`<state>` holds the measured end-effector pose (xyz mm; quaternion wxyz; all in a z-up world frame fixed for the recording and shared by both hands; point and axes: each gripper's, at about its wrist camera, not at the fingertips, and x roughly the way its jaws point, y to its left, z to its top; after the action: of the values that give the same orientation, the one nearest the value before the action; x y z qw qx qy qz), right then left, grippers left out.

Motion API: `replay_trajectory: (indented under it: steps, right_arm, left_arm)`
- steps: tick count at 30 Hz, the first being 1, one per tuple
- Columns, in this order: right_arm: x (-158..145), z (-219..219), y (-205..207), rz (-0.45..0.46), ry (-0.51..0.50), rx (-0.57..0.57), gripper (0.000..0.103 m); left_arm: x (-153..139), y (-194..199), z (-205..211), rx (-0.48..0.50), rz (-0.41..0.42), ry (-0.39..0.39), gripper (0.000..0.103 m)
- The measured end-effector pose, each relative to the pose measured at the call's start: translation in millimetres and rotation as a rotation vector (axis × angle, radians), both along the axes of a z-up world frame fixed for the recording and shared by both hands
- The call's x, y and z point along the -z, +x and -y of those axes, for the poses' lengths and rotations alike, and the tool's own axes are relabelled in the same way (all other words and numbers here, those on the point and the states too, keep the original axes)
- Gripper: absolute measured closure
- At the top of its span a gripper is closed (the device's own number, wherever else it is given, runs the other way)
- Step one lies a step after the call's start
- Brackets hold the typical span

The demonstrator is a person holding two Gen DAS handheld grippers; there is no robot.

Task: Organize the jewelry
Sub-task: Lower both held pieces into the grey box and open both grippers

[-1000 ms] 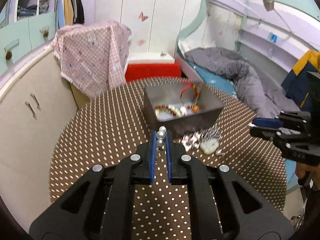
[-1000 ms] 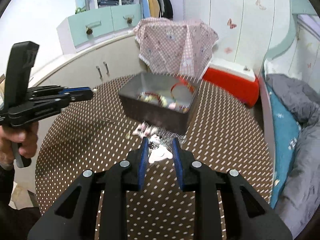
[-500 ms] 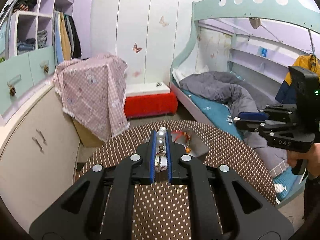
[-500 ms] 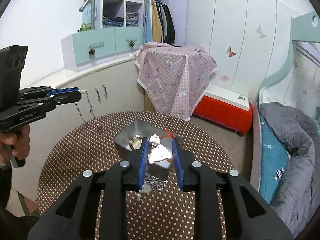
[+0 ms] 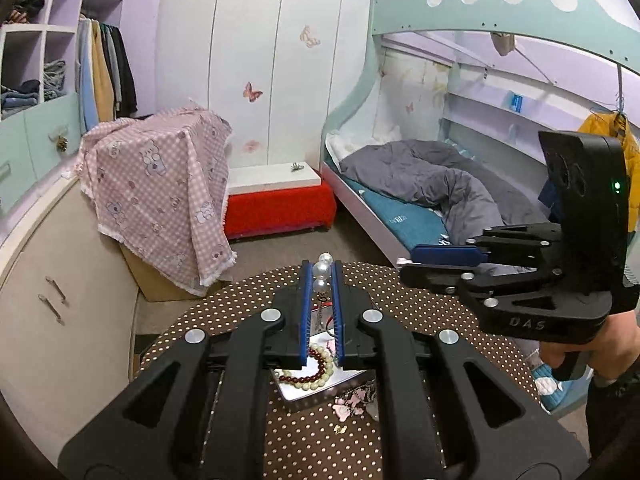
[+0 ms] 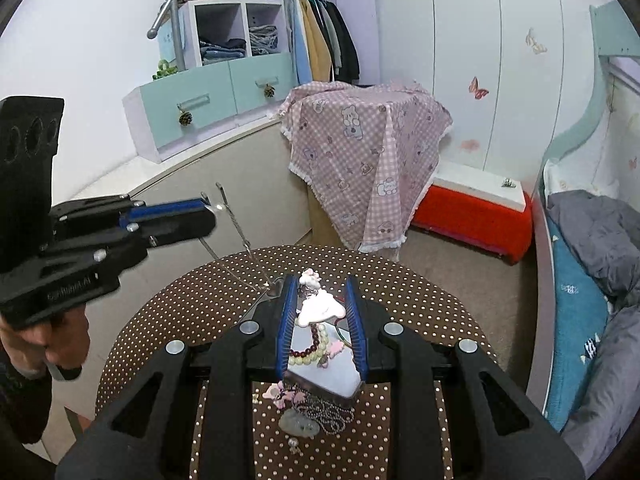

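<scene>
Mid-task: left gripper (image 5: 320, 276) jaws clamp a white pearl chain piece (image 5: 322, 270), right gripper (image 6: 320, 300) jaws pinch a white cloud-shaped charm (image 6: 320, 307), both above the grey metal tin (image 6: 336, 376) (beaded bracelets (image 6: 310, 350) already inside), loose pink pieces (image 6: 280, 394) below on the dotted worktop (image 6: 200, 304).

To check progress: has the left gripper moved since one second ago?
Yes. The left gripper, shut on the pearl piece, has risen: the metal box sat ahead then, now lies below its jaws.

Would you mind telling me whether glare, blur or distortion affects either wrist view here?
Left wrist view: sharp, but fisheye bows the bunk bed frame, and corners vignette black. Right wrist view: the metal box interior glares bright, washing out detail around the bead bracelet; wardrobe panels curve.
</scene>
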<state>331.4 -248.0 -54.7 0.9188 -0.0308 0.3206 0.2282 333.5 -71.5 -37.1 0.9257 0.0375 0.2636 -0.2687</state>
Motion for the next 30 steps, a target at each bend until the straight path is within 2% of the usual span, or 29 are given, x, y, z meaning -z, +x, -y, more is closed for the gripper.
replay_trajectory:
  steps: [4, 5, 6, 7, 8, 11, 15, 30]
  right_arm:
    - [6.7, -0.6, 15.4, -0.032, 0.010, 0.016, 0.080]
    - [8.2, 1.1, 16.6, -0.037, 0.015, 0.029, 0.076]
    - [9.7, 4.1, 19.5, -0.047, 0.031, 0.044, 0.059]
    - [10.2, 8.3, 20.9, -0.049, 0.048, 0.065, 0.030]
    - [9.5, 11.4, 20.6, -0.041, 0.057, 0.086, 0.015]
    - [5.1, 21.1, 17.3, -0.024, 0.094, 0.123, 0.008]
    - [-2.6, 29.0, 11.9, 0.007, 0.103, 0.169, 0.008]
    - [-32.1, 33.7, -20.4, 0.095, 0.106, 0.199, 0.008]
  left_arm:
    - [7.1, 18.4, 3.8, -0.014, -0.050, 0.004, 0.092]
    - [9.0, 23.5, 2.5, -0.031, -0.065, 0.006, 0.077]
    - [9.2, 27.4, 0.1, -0.048, -0.071, 0.009, 0.056]
    - [8.6, 27.8, -5.2, -0.094, -0.050, 0.006, 0.011]
    - [6.0, 23.7, -11.7, -0.132, -0.005, -0.013, 0.006]
    - [2.1, 19.4, -21.8, -0.160, 0.012, -0.019, 0.006]
    - [-2.4, 12.6, -29.3, -0.217, 0.045, 0.012, 0.006]
    - [-28.4, -37.2, -44.7, -0.273, 0.142, -0.025, 0.006]
